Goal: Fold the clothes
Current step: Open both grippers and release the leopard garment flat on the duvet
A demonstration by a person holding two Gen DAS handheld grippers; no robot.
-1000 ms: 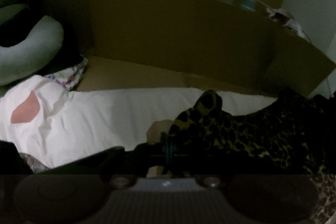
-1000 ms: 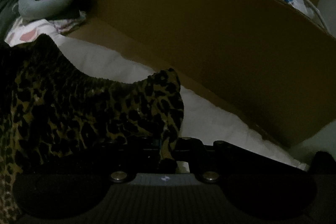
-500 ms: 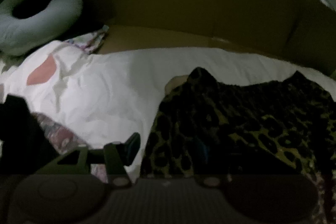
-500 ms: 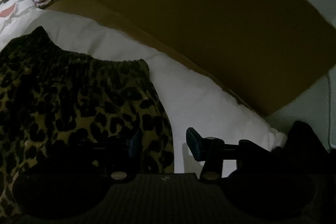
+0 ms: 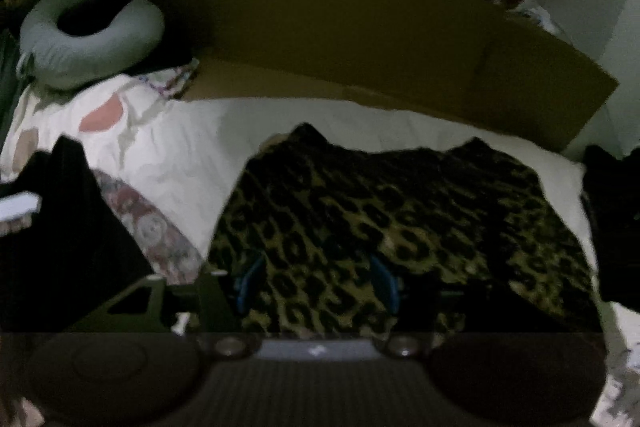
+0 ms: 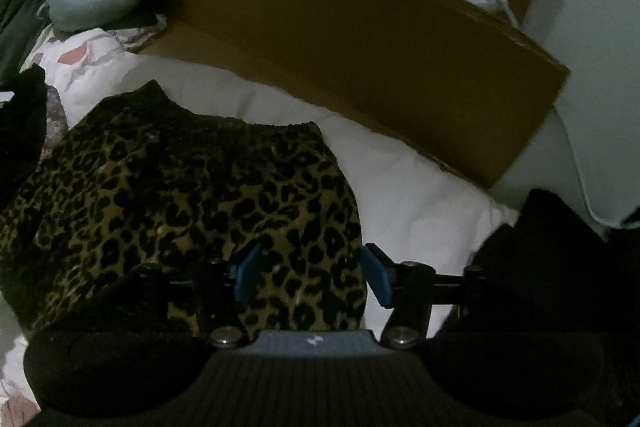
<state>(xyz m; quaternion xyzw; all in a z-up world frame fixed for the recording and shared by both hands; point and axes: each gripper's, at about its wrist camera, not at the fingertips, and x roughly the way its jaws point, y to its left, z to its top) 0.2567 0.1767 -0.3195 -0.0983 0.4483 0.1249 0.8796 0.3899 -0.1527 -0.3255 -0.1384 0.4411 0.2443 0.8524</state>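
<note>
A leopard-print garment lies spread on the white bedding, its ribbed edge on the far side with two corners sticking up. My left gripper hangs open above the garment's near left part, nothing pinched between its blue pads. In the right wrist view the same garment fills the left half. My right gripper is above its near right edge, jaws opening, with the cloth lying free below them and the right pad over white bedding.
A large brown cardboard sheet stands along the far side of the bed. A grey neck pillow sits at the far left. Dark clothes lie at the left and right, beside a floral cloth.
Both grippers let go of the garment's far corners, opened, and drew back and up. The garment dropped flat onto the bedding.
</note>
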